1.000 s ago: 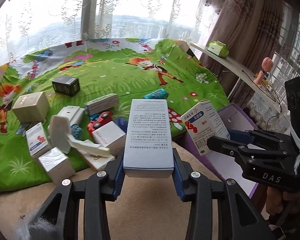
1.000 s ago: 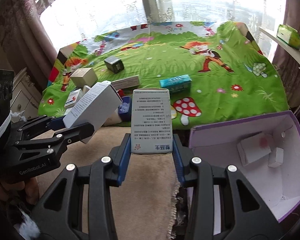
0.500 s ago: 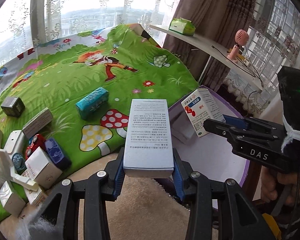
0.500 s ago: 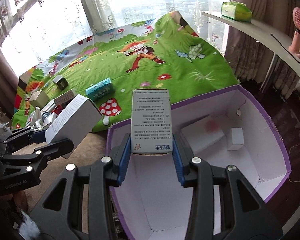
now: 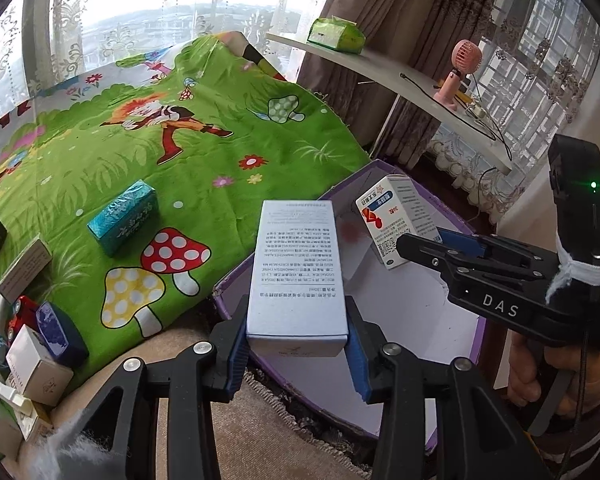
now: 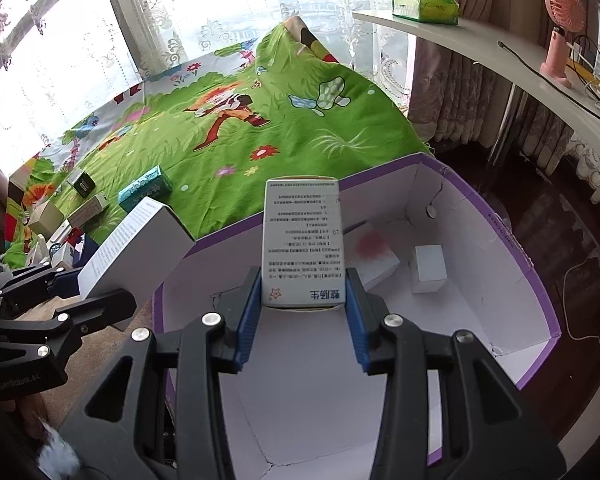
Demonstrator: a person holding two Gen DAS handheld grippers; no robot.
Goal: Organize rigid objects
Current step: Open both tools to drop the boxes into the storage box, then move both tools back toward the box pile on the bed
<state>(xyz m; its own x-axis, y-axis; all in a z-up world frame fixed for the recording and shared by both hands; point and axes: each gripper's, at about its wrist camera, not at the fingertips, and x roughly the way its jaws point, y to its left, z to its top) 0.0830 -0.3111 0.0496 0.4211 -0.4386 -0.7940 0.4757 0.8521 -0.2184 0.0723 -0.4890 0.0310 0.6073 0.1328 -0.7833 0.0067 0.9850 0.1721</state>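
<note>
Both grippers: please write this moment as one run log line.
left gripper: shut on grey-white carton | right gripper: shut on medicine box | both over purple bin | bin holds two white boxes

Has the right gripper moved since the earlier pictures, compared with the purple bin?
Yes. The right gripper, shut on its white box, swung from over the beige carpet beside the green mat to above the purple bin.

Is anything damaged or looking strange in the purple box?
Yes. The purple box has cracks across its white floor near the front and a torn, ragged spot on one inner wall. A red stain marks the larger white carton lying inside.
</note>
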